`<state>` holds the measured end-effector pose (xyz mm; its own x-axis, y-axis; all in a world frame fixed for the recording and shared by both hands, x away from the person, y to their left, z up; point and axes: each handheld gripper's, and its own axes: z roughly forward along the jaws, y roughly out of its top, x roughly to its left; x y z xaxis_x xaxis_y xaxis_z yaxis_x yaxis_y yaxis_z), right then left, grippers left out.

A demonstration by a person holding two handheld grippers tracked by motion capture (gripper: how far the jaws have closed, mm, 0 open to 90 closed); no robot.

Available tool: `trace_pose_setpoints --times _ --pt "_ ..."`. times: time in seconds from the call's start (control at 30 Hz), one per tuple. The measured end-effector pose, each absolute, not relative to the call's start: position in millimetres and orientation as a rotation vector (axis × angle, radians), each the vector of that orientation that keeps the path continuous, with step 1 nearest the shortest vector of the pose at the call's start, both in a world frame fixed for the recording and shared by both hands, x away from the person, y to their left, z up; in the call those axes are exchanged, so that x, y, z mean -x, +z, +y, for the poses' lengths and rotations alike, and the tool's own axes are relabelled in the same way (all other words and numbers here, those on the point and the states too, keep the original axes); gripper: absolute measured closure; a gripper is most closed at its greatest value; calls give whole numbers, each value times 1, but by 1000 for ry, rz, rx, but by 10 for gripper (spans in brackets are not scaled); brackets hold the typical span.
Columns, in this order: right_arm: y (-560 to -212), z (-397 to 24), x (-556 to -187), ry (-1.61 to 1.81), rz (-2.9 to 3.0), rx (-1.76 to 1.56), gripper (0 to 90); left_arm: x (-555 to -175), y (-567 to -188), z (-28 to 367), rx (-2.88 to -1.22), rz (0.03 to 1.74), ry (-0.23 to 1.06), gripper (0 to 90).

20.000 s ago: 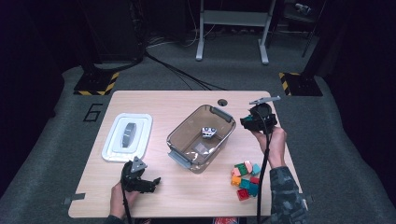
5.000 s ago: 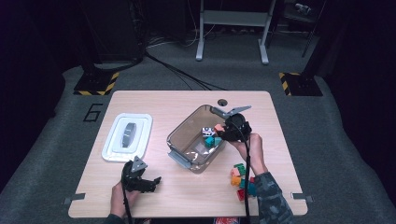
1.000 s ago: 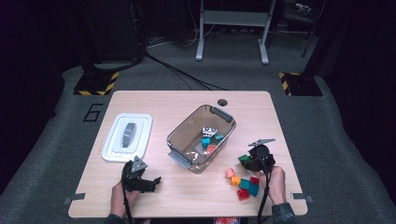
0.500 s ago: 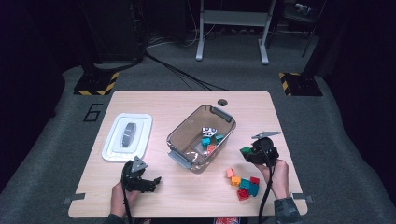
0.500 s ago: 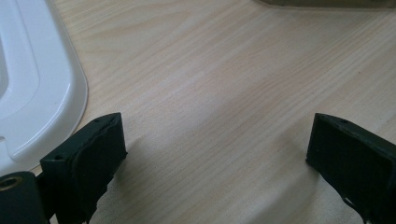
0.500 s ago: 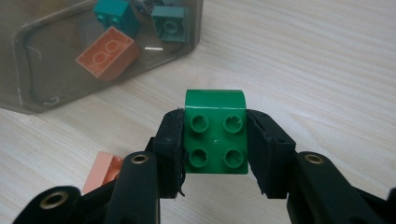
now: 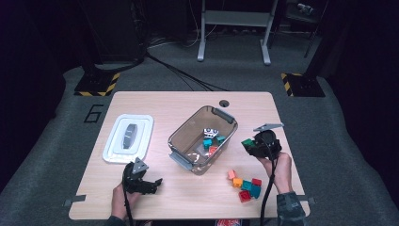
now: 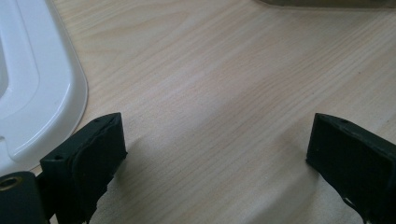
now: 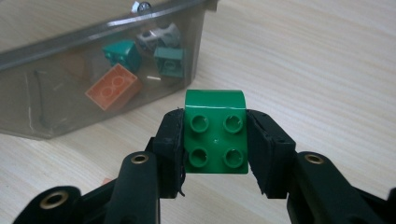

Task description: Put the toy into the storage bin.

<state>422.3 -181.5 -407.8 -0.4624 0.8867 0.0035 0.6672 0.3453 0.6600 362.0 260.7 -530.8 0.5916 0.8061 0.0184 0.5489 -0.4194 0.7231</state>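
One green four-stud building block (image 9: 215,132) is clamped between the jaws of the right gripper (image 7: 249,145), which is lifted above the table (image 7: 188,101) to the right of the clear grey bin (image 7: 181,139); the pads press on both its sides, studs facing the camera. Five loose blocks (image 7: 244,183) lie on the wood in front of that hand: one orange-pink, one orange, two red, one teal. Inside the bin sit two teal blocks, one orange brick and one small grey-and-white piece. One white lid (image 7: 128,138) lies at the left. The left gripper (image 7: 149,185) rests on the table near its front edge, jaws spread wide with nothing between them. The tabletop is pale wood grain, with one round cable hole at the back; around it are grey carpet, black cables and two yellow-and-black striped bases.
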Motion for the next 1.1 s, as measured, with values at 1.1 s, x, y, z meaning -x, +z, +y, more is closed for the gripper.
trace_pose_setpoints --times 1.1 --pt "-344 -132 -445 882 2262 -1164 585 -362 -531 261 -2133 1067 479 45"
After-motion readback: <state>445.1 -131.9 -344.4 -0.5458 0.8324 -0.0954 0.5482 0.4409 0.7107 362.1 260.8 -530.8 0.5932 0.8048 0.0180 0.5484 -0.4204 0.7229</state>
